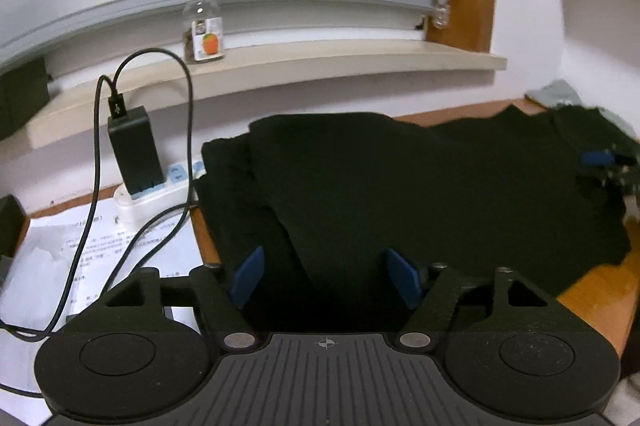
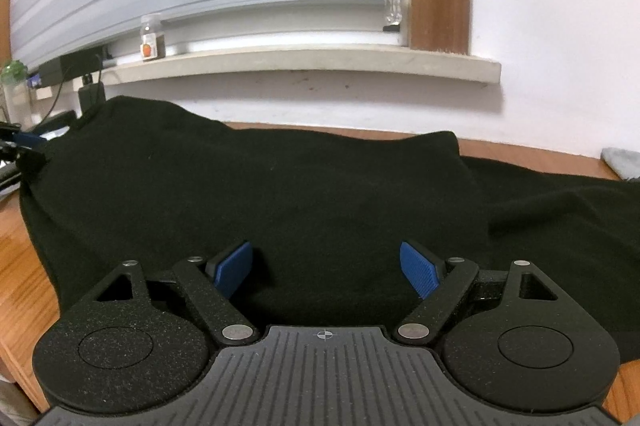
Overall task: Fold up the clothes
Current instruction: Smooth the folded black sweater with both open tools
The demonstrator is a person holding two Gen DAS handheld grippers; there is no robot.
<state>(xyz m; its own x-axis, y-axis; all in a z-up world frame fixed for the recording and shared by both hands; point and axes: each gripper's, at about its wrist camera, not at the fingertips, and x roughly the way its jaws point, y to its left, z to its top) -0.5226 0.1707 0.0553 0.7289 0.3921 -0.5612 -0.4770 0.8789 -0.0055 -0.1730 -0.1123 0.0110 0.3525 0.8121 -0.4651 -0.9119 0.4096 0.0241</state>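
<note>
I have the black garment (image 2: 280,194) spread across the wooden table (image 2: 16,250), reaching back toward the wall under the windowsill (image 2: 304,64). My left gripper (image 1: 326,276) sits over its left part, blue pads (image 1: 248,274) wide apart and holding nothing; a fold edge runs between them. My right gripper (image 2: 328,268) hangs over the near middle of the cloth, fingers spread too, nothing between them. Left of the garment, a black charger (image 1: 134,150) stands in a white power strip (image 1: 152,200) beside printed papers (image 1: 96,250).
</note>
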